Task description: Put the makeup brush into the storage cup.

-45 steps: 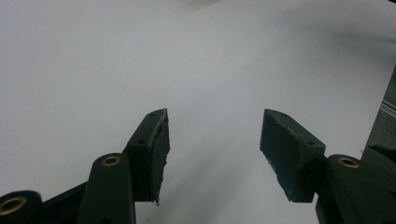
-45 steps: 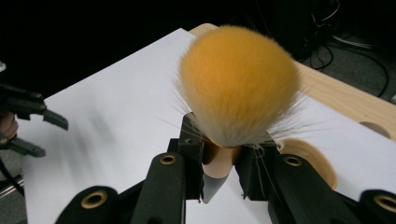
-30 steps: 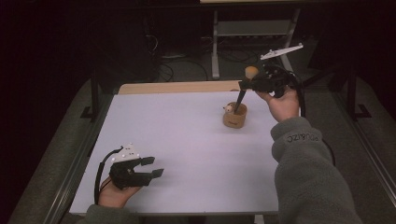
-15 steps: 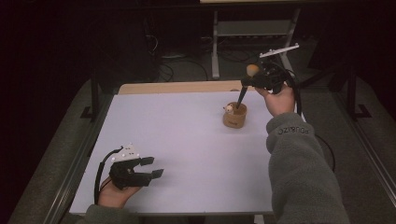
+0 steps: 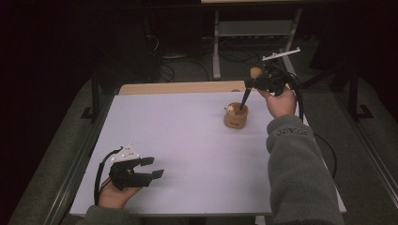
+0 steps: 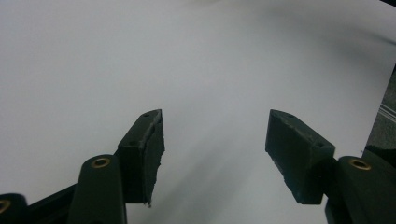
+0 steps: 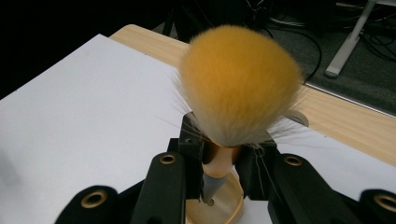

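bench: white top with a bare wooden strip along the far edge; it carries the wooden cup.
right gripper: raised over the far right part of the bench, jaws clenched on the brush just under the bristles.
left gripper: low at the near left, well apart from the work, jaws released with nothing between them.
wooden cup: upright, small, free-standing; a small pale thing sits at its rim, too small to tell.
brush: orange bristle head up and toward the far side, dark handle slanting down with its tip in or just above the cup mouth; long axis steep but tilted.
risk: judged, the tilted handle could catch the rim and tip or drag the light cup; a grip so near the bristles may let the brush pivot or slip.
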Available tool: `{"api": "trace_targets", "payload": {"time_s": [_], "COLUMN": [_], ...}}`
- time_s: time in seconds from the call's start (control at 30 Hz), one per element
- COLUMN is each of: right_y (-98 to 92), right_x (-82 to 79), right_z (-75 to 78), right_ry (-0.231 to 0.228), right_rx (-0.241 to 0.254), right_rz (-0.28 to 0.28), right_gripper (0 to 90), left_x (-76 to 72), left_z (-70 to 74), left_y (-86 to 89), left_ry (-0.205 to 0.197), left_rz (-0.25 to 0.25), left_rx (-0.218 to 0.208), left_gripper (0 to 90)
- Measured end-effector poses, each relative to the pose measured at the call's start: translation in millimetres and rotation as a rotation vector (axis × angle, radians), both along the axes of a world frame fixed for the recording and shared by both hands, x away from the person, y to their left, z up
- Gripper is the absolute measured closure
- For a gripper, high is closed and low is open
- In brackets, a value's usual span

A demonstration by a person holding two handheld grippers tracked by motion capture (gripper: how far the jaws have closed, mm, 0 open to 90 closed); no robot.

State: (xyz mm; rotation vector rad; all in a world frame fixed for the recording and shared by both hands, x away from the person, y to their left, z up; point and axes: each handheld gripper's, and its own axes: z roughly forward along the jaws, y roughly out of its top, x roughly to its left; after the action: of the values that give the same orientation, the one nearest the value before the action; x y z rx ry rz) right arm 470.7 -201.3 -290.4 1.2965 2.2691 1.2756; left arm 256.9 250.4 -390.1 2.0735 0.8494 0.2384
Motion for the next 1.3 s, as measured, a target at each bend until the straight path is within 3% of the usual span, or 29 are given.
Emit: {"api": "trace_targets", "payload": {"time_s": [0.2,0.6,0.9,1.03,1.3], "right_y": [0.4,4.4,11.4,15.3,18.1], "right_x": [1.2,2.1,3.5,5.1,6.0], "right_z": [-11.4,-16.4,-32.1,-38.1,-47.8], "right_ry": [0.012,0.013,0.046,0.06,0.068], "right_rx": [-0.005,-0.004,-0.012,-0.042,-0.036], "right_rz": [-0.005,-0.001,-0.006,-0.001,-0.004], "right_gripper": [72.5,72.5,72.4,72.4,72.4], "left_x": [0.7,1.6,2.0,2.1,2.6], "left_z": [-0.2,-0.5,-1.0,-1.5,-1.7], "left_y": [0.7,2.2,1.4,1.5,1.4], "left_ry": [-0.003,-0.001,-0.002,0.0,0.0], "left_rz": [0.002,0.002,0.0,0.005,0.004], "left_rx": [0.01,0.014,0.013,0.005,0.005], "left_gripper": [34.7,34.0,34.0,34.0,34.2]}}
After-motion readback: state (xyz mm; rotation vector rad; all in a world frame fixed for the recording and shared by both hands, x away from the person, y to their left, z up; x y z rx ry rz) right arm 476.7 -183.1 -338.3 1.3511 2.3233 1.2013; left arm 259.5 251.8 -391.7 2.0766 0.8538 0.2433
